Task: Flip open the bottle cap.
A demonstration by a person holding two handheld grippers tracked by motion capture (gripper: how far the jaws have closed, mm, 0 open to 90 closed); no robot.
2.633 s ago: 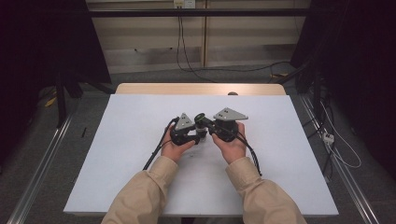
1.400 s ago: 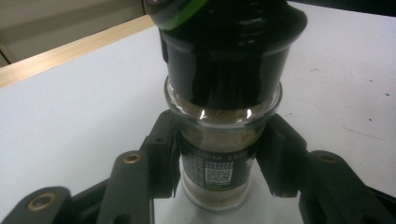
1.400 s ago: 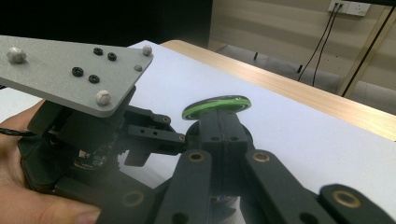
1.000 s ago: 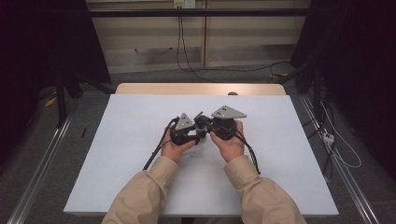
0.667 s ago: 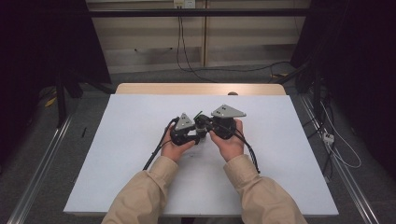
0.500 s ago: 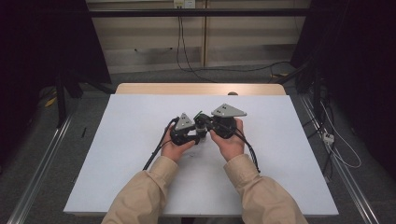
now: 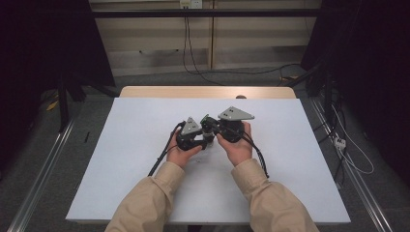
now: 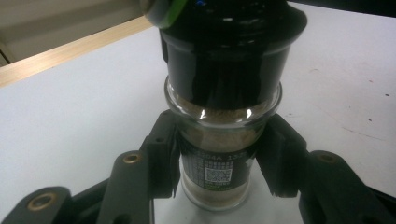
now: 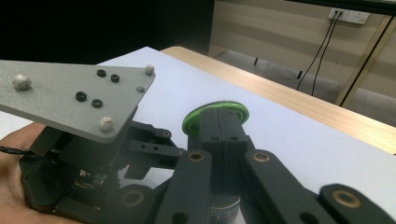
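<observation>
Near the centre of the high view, both of your hands meet over the white tabletop (image 7: 145, 159). Between them stands a small glass spice jar with tan powder, a black cap section and a green-rimmed top (image 8: 223, 116), upright on the tabletop.

Left tool (image 8: 219, 161): its jaws press on the glass body from both sides, low down at the printed label. Judgement: you hold it there to brace the jar against turning or tipping.

Right tool (image 9: 223, 135): its jaws are drawn together, touching or nearly so, at the green-rimmed disc top (image 9: 215, 115). You cannot tell from the right gripper view whether they pinch a part of the top or merely rest against it. In that view the left tool's grey triangular plate (image 9: 70, 95) fills the left of the frame, so the two tools sit just beside each other.

Judgement: one tool low, one high, reads as a hold-and-twist setup for the cap or grinder head. Risk: glass slipping in the lower grip if torque is applied.
</observation>
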